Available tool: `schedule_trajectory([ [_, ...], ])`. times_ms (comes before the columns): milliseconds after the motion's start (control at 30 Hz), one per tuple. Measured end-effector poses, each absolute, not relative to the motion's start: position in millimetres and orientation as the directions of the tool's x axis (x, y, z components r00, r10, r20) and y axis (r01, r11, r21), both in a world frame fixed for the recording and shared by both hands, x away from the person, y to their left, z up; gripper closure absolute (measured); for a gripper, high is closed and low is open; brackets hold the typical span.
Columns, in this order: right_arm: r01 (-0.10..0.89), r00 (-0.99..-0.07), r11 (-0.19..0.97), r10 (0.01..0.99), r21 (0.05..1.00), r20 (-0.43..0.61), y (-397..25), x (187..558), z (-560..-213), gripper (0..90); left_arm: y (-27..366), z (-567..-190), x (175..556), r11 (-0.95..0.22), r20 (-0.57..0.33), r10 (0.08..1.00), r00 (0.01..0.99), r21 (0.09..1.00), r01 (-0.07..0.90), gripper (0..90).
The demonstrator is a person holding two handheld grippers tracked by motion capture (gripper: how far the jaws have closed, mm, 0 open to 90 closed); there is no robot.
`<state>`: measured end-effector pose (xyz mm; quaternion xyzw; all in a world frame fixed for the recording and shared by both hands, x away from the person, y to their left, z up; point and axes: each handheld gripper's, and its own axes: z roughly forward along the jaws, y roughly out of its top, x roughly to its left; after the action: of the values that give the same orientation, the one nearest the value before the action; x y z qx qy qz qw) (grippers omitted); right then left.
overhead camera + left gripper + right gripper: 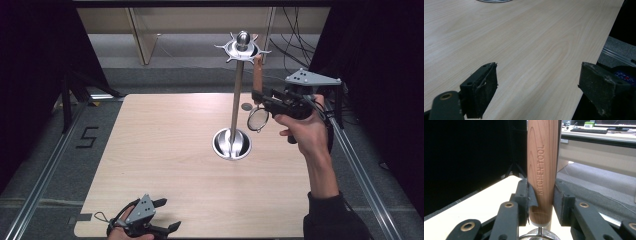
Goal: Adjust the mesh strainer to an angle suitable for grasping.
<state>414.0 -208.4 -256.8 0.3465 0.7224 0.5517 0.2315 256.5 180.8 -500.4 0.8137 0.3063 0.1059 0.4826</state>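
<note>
R gripper (261, 98) clamped on strainer (258, 92) by wood handle (stamped KITCHEN TOOL), held up just beside rack (236, 95) top | L gripper (167, 215) jaws apart, nothing in them, low over table (165, 150) near edge

stand (233, 131) on counter (165, 165) centre-right | strainer (257, 100) just right of stand, above counter | left gripper (167, 215) at near edge, left

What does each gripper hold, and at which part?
The right gripper grips the strainer by the lower end of its wooden handle. The left gripper is open and holds nothing.
</note>
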Motion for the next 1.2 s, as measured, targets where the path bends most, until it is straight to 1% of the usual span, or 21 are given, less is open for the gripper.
schedule_trajectory([
  [100, 0.241, -0.652, 0.166, 0.758, 0.956, 0.033, -208, 417, -257, 68.9, 182, -500, 257, -0.367, -0.105, 0.599, 0.794, 0.845, 0.389, 14.7],
  [167, 0.252, -0.650, 0.163, 0.759, 0.954, 0.042, -208, 418, -257, 68.9, 182, -500, 257, -0.365, -0.109, 0.602, 0.791, 0.843, 0.394, 14.7],
  [233, 0.247, -0.646, 0.167, 0.763, 0.954, 0.034, -207, 420, -258, 68.9, 182, -500, 258, -0.379, -0.086, 0.587, 0.805, 0.849, 0.367, 14.7],
  [267, 0.250, -0.649, 0.169, 0.760, 0.953, 0.036, -206, 420, -258, 69.0, 182, -500, 257, -0.364, -0.108, 0.600, 0.792, 0.845, 0.391, 14.7],
  [333, 0.252, -0.645, 0.171, 0.763, 0.952, 0.034, -206, 421, -259, 68.9, 182, -500, 257, -0.366, -0.108, 0.601, 0.792, 0.844, 0.393, 14.7],
  [367, 0.274, -0.643, 0.168, 0.764, 0.947, 0.051, -205, 420, -259, 69.0, 182, -500, 257, -0.368, -0.103, 0.596, 0.796, 0.847, 0.385, 14.7],
  [433, 0.261, -0.644, 0.169, 0.764, 0.950, 0.041, -204, 422, -259, 68.9, 183, -499, 259, -0.389, -0.078, 0.583, 0.808, 0.847, 0.363, 14.7],
  [467, 0.271, -0.647, 0.174, 0.761, 0.947, 0.046, -204, 422, -259, 68.9, 182, -500, 258, -0.383, -0.083, 0.586, 0.806, 0.848, 0.366, 14.7],
  [533, 0.259, -0.644, 0.178, 0.765, 0.949, 0.032, -204, 424, -260, 68.9, 183, -499, 258, -0.385, -0.086, 0.584, 0.807, 0.846, 0.368, 14.7],
  [633, 0.276, -0.646, 0.170, 0.762, 0.946, 0.051, -204, 425, -261, 68.9, 182, -500, 258, -0.380, -0.083, 0.587, 0.805, 0.850, 0.364, 14.7],
  [733, 0.261, -0.644, 0.177, 0.764, 0.949, 0.035, -203, 426, -261, 68.9, 180, -501, 256, -0.349, -0.118, 0.592, 0.797, 0.854, 0.386, 14.7],
  [767, 0.266, -0.646, 0.177, 0.763, 0.948, 0.039, -203, 425, -261, 68.9, 182, -500, 257, -0.375, -0.101, 0.598, 0.795, 0.841, 0.389, 14.7],
  [867, 0.280, -0.645, 0.179, 0.763, 0.943, 0.047, -202, 426, -262, 68.9, 181, -500, 256, -0.362, -0.107, 0.598, 0.794, 0.848, 0.387, 14.7],
  [900, 0.280, -0.647, 0.183, 0.761, 0.942, 0.045, -202, 426, -263, 68.9, 182, -500, 258, -0.367, -0.094, 0.585, 0.805, 0.855, 0.366, 14.7],
  [933, 0.275, -0.642, 0.189, 0.766, 0.943, 0.033, -202, 427, -264, 68.9, 183, -500, 258, -0.382, -0.083, 0.586, 0.806, 0.849, 0.366, 14.7],
  [1000, 0.290, -0.647, 0.175, 0.760, 0.941, 0.058, -202, 427, -266, 68.9, 181, -500, 258, -0.367, -0.096, 0.587, 0.804, 0.853, 0.370, 14.7],
  [1067, 0.271, -0.655, 0.169, 0.754, 0.948, 0.053, -202, 428, -269, 68.9, 182, -500, 258, -0.367, -0.093, 0.585, 0.805, 0.855, 0.365, 14.7],
  [1133, 0.295, -0.656, 0.156, 0.751, 0.943, 0.081, -202, 427, -270, 68.9, 182, -500, 258, -0.368, -0.096, 0.585, 0.805, 0.853, 0.369, 14.7],
  [1200, 0.276, -0.653, 0.165, 0.755, 0.947, 0.058, -202, 427, -270, 68.8, 181, -500, 257, -0.357, -0.109, 0.587, 0.802, 0.855, 0.377, 14.7],
])
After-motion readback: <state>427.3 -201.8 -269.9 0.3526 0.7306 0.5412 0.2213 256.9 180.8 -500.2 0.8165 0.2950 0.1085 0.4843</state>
